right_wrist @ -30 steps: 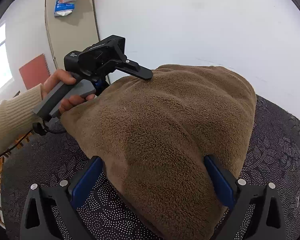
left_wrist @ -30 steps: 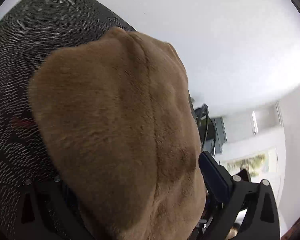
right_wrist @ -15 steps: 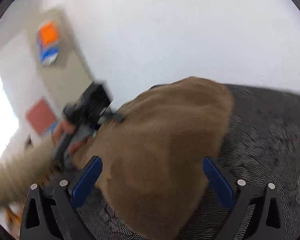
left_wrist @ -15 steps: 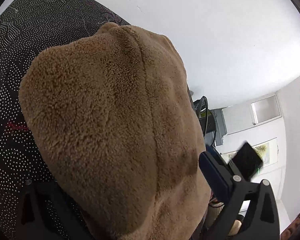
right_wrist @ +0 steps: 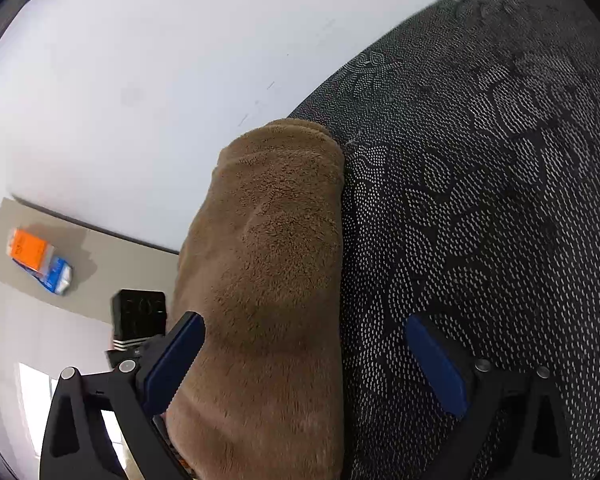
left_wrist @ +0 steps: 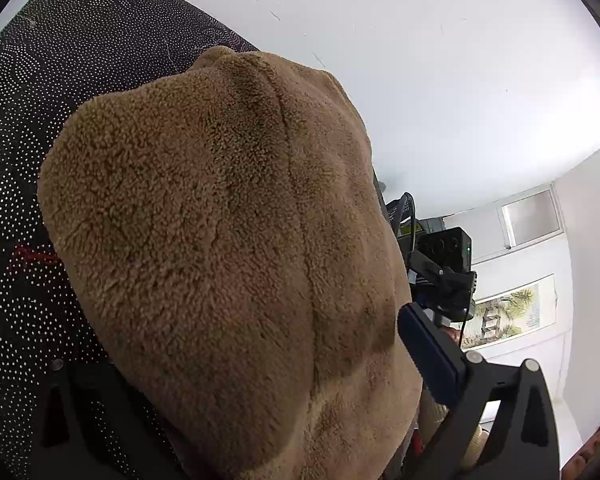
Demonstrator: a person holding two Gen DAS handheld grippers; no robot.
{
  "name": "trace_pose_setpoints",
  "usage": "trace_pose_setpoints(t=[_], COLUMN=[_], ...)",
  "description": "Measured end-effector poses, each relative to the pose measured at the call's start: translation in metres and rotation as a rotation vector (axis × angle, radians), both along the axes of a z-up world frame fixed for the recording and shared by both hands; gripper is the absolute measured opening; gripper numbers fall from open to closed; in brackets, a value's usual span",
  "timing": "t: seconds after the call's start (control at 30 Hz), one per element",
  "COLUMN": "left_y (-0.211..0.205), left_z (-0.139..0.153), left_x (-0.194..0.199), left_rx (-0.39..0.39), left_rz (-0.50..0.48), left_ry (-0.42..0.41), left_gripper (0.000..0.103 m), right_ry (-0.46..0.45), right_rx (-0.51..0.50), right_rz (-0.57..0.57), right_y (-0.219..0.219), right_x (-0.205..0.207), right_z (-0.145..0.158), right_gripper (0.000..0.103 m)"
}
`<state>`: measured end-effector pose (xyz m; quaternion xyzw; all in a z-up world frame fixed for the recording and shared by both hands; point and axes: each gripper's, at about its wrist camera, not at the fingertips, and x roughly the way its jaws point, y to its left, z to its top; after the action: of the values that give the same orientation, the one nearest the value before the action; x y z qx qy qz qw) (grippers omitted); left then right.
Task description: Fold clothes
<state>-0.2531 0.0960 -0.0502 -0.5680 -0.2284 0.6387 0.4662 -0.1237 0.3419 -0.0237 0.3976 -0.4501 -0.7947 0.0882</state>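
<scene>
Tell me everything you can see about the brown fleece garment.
The brown fleece garment is a tan, plush pile fabric with a seam line running along it. It is bunched into a thick fold and fills the space between the left gripper's fingers. In the right wrist view it reaches between the right gripper's spread fingers, against the left blue pad. It lies against the dark dotted cloth. What kind of garment cannot be told.

Home interior, white walls, framed landscape painting (left_wrist: 508, 312), window (left_wrist: 532, 222), patterned dark tablecloth (right_wrist: 480, 200)
</scene>
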Motion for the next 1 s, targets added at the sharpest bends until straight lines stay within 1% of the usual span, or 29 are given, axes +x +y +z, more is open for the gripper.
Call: trace_pose_setpoints(t=[0.07, 0.17, 0.27, 0.37, 0.43, 0.57, 0.6, 0.67, 0.7, 0.77, 0.83, 1.0], left_y=[-0.003, -0.007, -0.012, -0.017, -0.021, -0.028, -0.031, -0.012, -0.01, -0.012, -0.013, -0.02], left_z=[0.0, 0.001, 0.002, 0.002, 0.002, 0.003, 0.003, -0.017, -0.019, -0.019, -0.019, -0.018], left_x=[0.003, 0.009, 0.014, 0.017, 0.019, 0.026, 0.028, -0.052, -0.063, -0.063, -0.063, -0.063], left_rx=[0.001, 0.002, 0.0, 0.001, 0.001, 0.002, 0.0, -0.006, -0.007, -0.009, -0.011, -0.014], left_rz=[-0.001, -0.001, -0.001, -0.002, -0.004, -0.011, -0.01, -0.003, -0.001, -0.002, -0.002, -0.005], left_ry=[0.001, 0.002, -0.002, -0.019, -0.03, -0.039, -0.042, -0.047, -0.047, -0.044, -0.038, -0.032], left_gripper=[0.103, 0.103, 0.103, 0.103, 0.103, 0.103, 0.103, 0.103, 0.103, 0.103, 0.103, 0.103], right_ry=[0.011, 0.014, 0.049, 0.055, 0.058, 0.071, 0.075, 0.082, 0.086, 0.093, 0.097, 0.097], right_rx=[-0.024, -0.024, -0.081, -0.061, -0.044, -0.062, -0.048, 0.016, 0.047, 0.104, 0.122, 0.085], right_rz=[0.031, 0.062, 0.13, 0.173, 0.187, 0.226, 0.232, 0.25, 0.259, 0.272, 0.266, 0.269], right_y=[-0.008, -0.02, -0.038, -0.058, -0.064, -0.068, -0.072, -0.083, -0.089, -0.098, -0.095, -0.097], right_x=[-0.008, -0.017, -0.025, -0.031, -0.033, -0.036, -0.036, -0.036, -0.035, -0.035, -0.035, -0.04], right_z=[-0.001, -0.002, -0.005, -0.005, -0.004, -0.004, -0.004, -0.002, -0.001, 0.001, 0.006, 0.007], right_gripper=[0.103, 0.103, 0.103, 0.103, 0.103, 0.103, 0.103, 0.103, 0.103, 0.103, 0.103, 0.103])
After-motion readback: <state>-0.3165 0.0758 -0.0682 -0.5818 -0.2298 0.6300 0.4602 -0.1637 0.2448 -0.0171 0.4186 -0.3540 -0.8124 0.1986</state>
